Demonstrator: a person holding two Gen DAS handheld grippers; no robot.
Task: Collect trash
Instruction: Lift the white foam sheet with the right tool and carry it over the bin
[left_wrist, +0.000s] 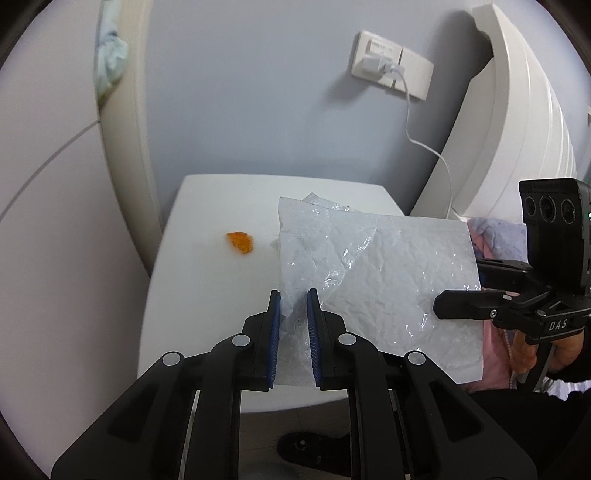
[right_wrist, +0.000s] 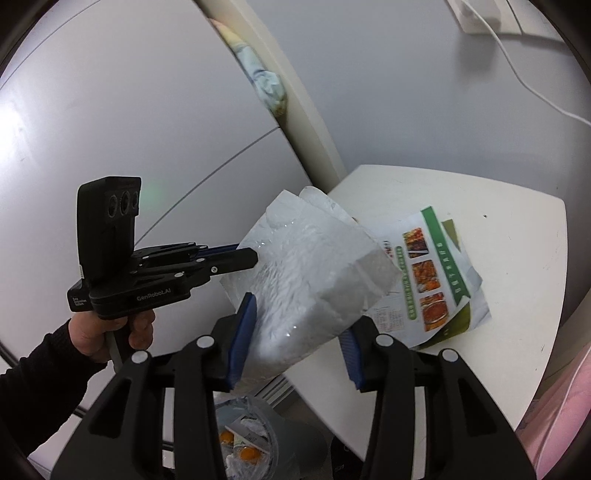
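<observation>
Jaws of both grippers are clamped on one crinkled clear plastic bag over white paper (left_wrist: 369, 266), left gripper (left_wrist: 294, 295) narrow at its edge, right gripper (right_wrist: 299, 325) wider around its bulk, holding it above the white worktop (left_wrist: 207, 280). Step: carrying it off. Next, likely lower it into the grey bin (right_wrist: 291, 435) below; orange peel scrap (left_wrist: 241, 242) remains.

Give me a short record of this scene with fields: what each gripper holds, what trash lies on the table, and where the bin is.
left gripper: shut on an edge of the plastic bag
right gripper: shut on the same bag, other side
bag: held up over the white table
trash on table: orange peel; printed flyer
bin: below the table edge, peels inside
</observation>
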